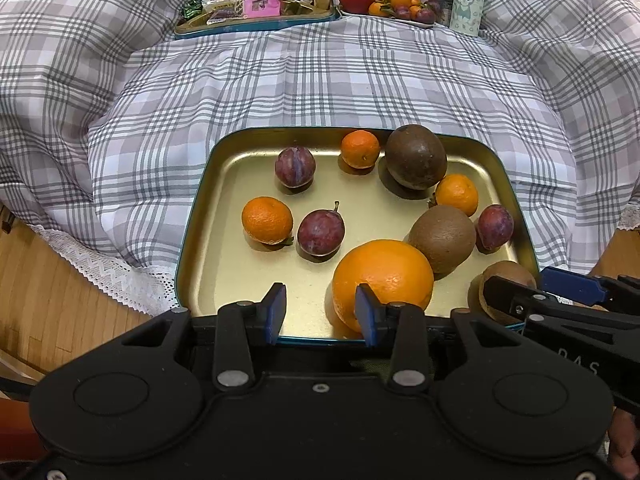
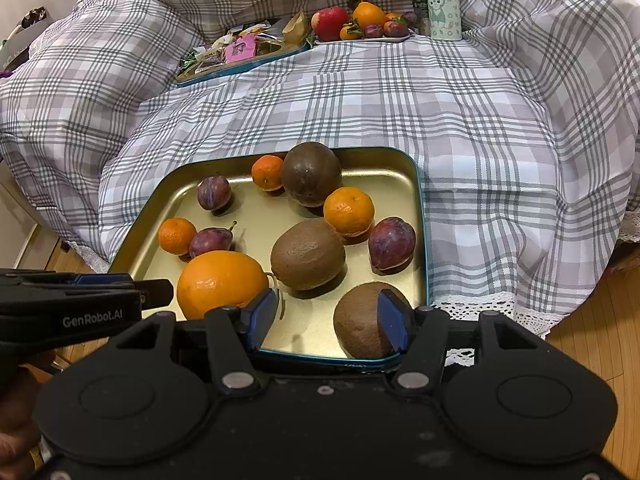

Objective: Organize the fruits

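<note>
Both grippers [image 1: 320, 312] [image 2: 328, 320] apart, empty, above tray [image 1: 208, 184].

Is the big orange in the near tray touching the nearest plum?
No: in the left wrist view, bare gold tray floor shows between the big orange and that plum.

The large round orange [image 1: 383, 276] is partly hidden behind the right-hand blue pad of the left gripper [image 1: 321, 312]. Right of those jaws, a brown fuzzy kiwi [image 1: 508, 276] is half covered by the right gripper's black finger [image 1: 516, 298] — its lower side unseen. Far beyond the jaws, the small wrapped snacks [image 1: 248, 2] in the teal-rimmed tray [image 1: 256, 26] are too small to identify.
</note>
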### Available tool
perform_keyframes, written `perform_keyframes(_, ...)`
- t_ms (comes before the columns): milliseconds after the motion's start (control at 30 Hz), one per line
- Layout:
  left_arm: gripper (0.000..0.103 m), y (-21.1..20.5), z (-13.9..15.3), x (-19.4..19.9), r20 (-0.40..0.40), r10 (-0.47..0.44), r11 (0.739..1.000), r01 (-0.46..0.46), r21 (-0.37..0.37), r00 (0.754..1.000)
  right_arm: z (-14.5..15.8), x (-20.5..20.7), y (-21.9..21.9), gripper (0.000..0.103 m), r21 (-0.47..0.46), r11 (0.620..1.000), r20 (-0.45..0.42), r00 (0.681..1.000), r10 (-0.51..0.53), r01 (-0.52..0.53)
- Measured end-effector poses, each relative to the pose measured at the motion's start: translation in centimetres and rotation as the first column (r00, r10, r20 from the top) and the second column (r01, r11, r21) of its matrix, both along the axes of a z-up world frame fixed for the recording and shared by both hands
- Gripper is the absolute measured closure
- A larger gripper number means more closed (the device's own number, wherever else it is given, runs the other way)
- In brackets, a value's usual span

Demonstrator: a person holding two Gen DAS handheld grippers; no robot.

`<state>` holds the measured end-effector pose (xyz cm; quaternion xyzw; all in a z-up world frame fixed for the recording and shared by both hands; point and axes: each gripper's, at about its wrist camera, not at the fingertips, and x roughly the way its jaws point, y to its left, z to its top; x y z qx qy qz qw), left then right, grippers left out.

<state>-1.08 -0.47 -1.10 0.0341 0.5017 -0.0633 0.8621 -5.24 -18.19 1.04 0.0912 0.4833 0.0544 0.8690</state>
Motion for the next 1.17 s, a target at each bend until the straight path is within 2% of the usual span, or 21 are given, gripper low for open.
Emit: perform_keyframes(1167,0.056,0.28,-0.33,0.27,-0.018,0.001,1.000,-0.001,-0.003,1.000,-0.21,0.25,-0.03,0.042,0.005,1.000,-0.014,1.000,0.002,-0.002)
